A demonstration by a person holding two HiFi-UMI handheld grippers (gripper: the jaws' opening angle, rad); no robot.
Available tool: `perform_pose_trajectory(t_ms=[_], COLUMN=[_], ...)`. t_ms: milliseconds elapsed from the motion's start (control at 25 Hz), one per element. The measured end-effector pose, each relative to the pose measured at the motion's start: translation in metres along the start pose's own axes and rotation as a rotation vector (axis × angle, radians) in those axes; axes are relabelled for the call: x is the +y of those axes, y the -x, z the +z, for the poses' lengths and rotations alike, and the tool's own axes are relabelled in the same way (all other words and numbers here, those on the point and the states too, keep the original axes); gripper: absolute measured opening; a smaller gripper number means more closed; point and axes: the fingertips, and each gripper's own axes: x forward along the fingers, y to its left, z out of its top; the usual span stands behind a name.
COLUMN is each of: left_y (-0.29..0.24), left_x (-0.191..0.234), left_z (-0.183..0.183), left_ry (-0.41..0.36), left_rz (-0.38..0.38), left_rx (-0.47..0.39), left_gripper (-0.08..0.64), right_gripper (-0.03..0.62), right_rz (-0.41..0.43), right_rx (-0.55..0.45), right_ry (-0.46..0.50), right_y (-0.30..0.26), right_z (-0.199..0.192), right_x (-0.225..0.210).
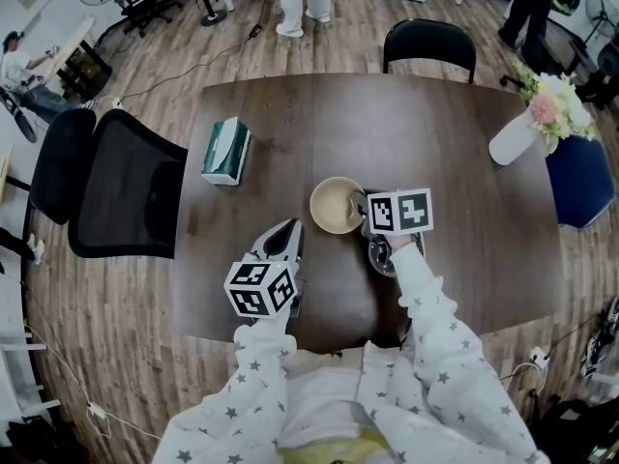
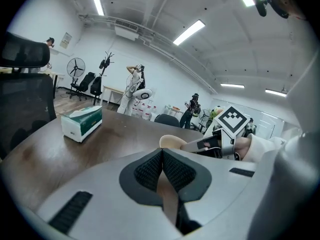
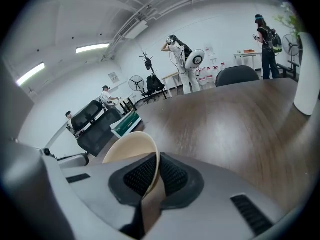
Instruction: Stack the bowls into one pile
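While tight within the right tool (image 3: 156, 165), rim of beige bowl (image 3: 127, 146).

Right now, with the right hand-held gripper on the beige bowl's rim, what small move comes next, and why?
Probably carry the beige bowl over the clear bowl beside it: the right hand-held gripper pinches its rim, and the bowls are not yet stacked.

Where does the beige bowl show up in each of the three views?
Head view: beige bowl near the middle of the table, at the right gripper.
Left gripper view: centre, just above the jaws, left of the right gripper.
Right gripper view: lower left of centre, rim pinched between the jaws.
Shared landmark: green tissue box.
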Motion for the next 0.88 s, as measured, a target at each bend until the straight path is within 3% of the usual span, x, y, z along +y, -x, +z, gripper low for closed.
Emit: perform_pose_trajectory(t_ms=[880], left_y=[-0.026], left_x=[-0.073], left_z=[-0.014], left_ry=[-0.069], left_rz=[-0.154], left_rx=[0.052], left_gripper=[0.025], right_gripper=[0.038], right_rz=[-0.080], right_rx=[-0.057], right_ry=[-0.100], right_y=[0.083], right_z=[-0.042], right_x=[-0.059])
